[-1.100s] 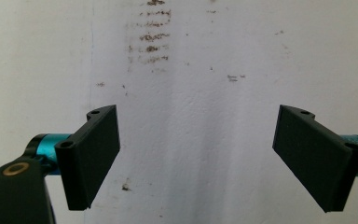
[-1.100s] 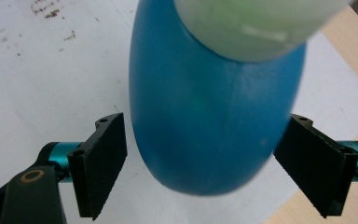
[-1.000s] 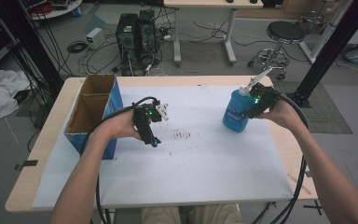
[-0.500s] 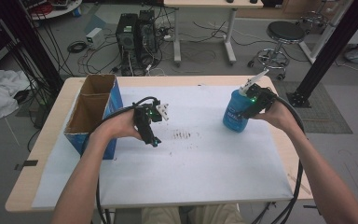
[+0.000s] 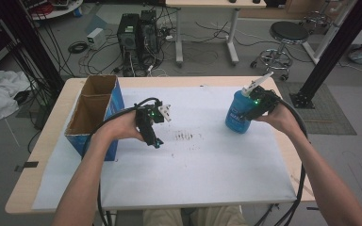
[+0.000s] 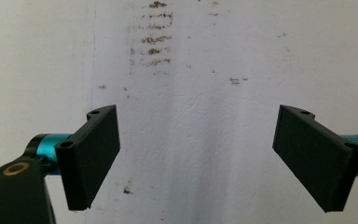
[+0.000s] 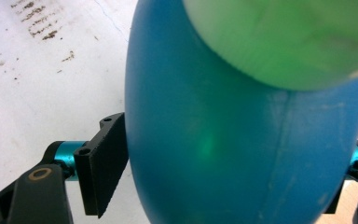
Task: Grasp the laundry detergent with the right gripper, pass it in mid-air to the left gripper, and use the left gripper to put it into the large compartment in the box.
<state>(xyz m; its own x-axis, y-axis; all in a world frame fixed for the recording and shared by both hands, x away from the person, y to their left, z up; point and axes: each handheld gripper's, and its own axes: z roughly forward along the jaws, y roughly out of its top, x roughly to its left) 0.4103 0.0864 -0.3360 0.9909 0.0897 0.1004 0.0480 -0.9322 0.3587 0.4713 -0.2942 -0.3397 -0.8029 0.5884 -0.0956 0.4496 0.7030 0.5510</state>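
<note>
The right gripper (image 5: 258,104) clamps the upright blue bottle (image 5: 238,114) between its jaws, while the left gripper (image 5: 152,133) — jaws spread wide, holding nothing — hovers over the stained white sheet (image 5: 202,165).

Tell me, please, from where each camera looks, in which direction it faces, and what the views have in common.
High view: above the person's side, facing forward and down on the table; both forearms, left gripper, right gripper.
Left gripper view: on that gripper, looking down between open jaws at the stained sheet.
Right gripper view: along jaws closed on the bottle.
Shared: the stains show in all three; the bottle in two.
</note>
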